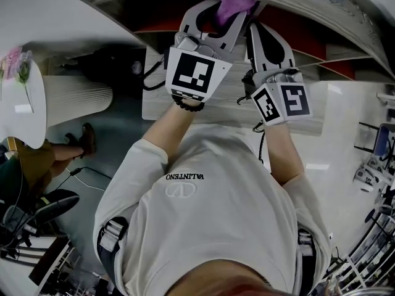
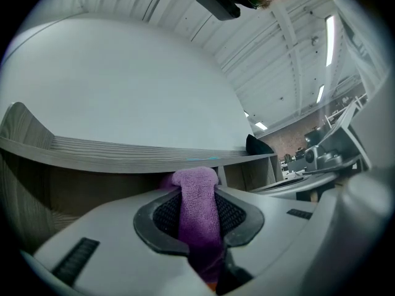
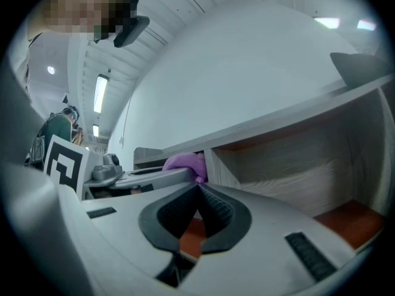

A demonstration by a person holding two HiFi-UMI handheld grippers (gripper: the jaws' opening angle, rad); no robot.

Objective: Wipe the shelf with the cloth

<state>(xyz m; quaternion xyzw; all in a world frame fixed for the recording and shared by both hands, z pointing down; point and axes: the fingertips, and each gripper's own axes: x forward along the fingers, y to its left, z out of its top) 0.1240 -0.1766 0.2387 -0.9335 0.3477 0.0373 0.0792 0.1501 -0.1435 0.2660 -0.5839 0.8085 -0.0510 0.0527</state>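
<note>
Our left claw (image 1: 223, 9) is clamped on the purple cloth (image 2: 196, 193) and holds its bunched end up at the shelf (image 2: 111, 153) front edge. Just right of it, our right claw (image 3: 199, 189) is closed on nothing, with its tips near the shelf divider (image 3: 219, 168).

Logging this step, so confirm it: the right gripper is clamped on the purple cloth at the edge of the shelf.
Wrong gripper: the left gripper is clamped on the purple cloth at the edge of the shelf, as the left gripper view shows. The right gripper is shut on nothing.
</note>
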